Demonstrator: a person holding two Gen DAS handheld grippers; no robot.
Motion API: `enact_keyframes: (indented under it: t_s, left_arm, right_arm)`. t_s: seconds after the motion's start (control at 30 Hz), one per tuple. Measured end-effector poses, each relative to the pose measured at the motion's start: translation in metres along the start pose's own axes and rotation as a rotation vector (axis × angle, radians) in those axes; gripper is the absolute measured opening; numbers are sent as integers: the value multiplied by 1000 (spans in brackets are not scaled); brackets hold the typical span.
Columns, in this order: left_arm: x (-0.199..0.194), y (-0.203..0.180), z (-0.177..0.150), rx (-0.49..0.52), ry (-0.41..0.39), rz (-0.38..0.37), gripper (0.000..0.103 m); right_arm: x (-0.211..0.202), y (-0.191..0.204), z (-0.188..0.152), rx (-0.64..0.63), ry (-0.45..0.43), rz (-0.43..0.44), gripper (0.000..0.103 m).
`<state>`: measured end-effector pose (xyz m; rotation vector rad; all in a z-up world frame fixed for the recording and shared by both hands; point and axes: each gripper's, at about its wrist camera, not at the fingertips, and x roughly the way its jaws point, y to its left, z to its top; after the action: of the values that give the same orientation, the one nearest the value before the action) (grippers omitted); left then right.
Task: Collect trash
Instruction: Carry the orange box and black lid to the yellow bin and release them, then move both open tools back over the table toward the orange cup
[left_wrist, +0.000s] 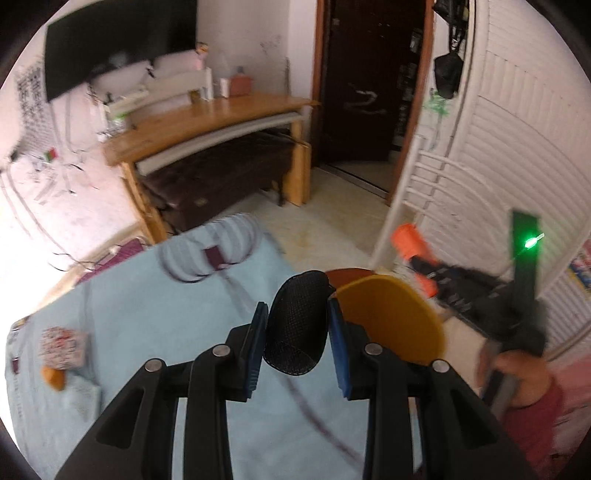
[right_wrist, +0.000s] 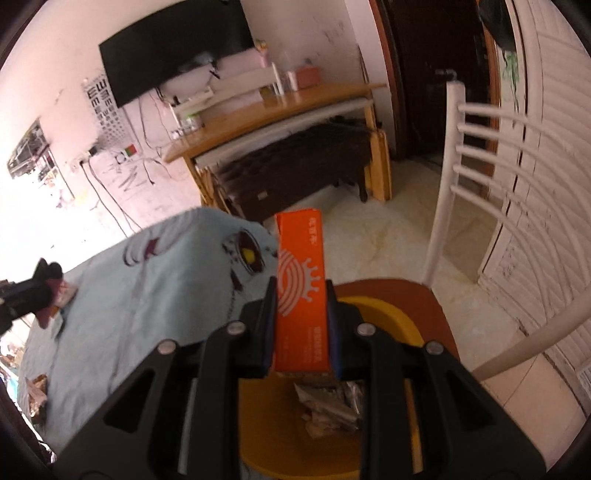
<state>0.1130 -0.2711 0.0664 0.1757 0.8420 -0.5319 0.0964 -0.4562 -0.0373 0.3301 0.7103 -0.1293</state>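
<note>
Between the right gripper's (right_wrist: 301, 310) pads stands an orange box (right_wrist: 301, 280), pinched at its lower half and rising well past the fingertips; directly below it, in the right wrist view, lies the yellow bin (right_wrist: 399, 325) with crumpled foil and paper (right_wrist: 328, 404) already inside, so the box looks close to its drop; the bin sits on a brown seat (right_wrist: 439, 314), just beside the bed (right_wrist: 155, 280). The left gripper (left_wrist: 297, 328) is clamped on a black mesh piece (left_wrist: 295, 325), a rounded thing that fills the narrow gap between its blue pads (left_wrist: 338, 354); it hangs over the bed's blue cover with the bin's rim (left_wrist: 391, 314) just to its right.

Risks, as I judge them: the box is tall and held low, so a release while it is tilted could tip it over the rim onto the seat or floor; the mesh piece is not yet over the bin and would land on the cover if let go now; both grippers aim at one small opening, so they could knock each other, or nudge the bin off the seat.

Room: the bed edge bounds the left; a white chair back (right_wrist: 454, 155) and a louvred door (right_wrist: 546, 184) crowd the right; beyond the bin, pale floor (right_wrist: 388, 236) lies open toward the desk (right_wrist: 280, 110); more litter (left_wrist: 62, 350) waits on the cover.
</note>
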Motion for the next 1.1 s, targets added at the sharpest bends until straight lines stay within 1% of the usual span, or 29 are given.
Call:
enact_keyframes:
  t_s: [0.17,0.27,0.3,0.33,0.37,0.4,0.5,0.63,0.67,0.73,0.77,0.83,0.9,1.1]
  left_arm:
    - [23,-29,16,8,60,-92,28]
    - [39,-44,21,8,91,-113,28]
    - [46,-49,23,10,103,-117,28]
    - [50,-53,24,10,111,-120,28]
    - [55,-56,25,8,120,-121,28]
    - [60,-59,25,9,130,-122,28]
    - [71,-65,24,3,150,-126,28]
    - [79,-71,23,2,152,-129,30]
    - [79,-72,22,5,150,-125,32]
    - [78,-72,23,8,147,-132,45]
    - [78,-73,22,10,146,-138,48]
    - [76,-72,22,12,142,-147,66]
    - [75,-70,22,7,139,-156,73]
    - [68,-59,20,-20,130,-149,76]
  right_arm:
    - [15,-11,-9,-7,47,-32,22]
    - [20,-19,-11,1,70,-44,22]
    - [22,-22,-11,12,82,-42,27]
    - [23,-25,-11,18,85,-40,36]
    - [23,-27,-10,22,81,-42,58]
    - [22,-29,-10,25,71,-47,67]
    - [18,-34,-8,38,56,-51,67]
    - [9,-46,-4,83,27,-57,67]
    - [7,-48,-3,92,22,-60,67]
    - [3,-55,-1,118,8,-66,67]
    - [1,-57,-1,129,1,-65,67]
    - [-2,-61,-1,146,-7,-65,67]
    - [-2,-61,0,149,-10,-63,67]
    - [-4,-48,0,128,-21,-46,67]
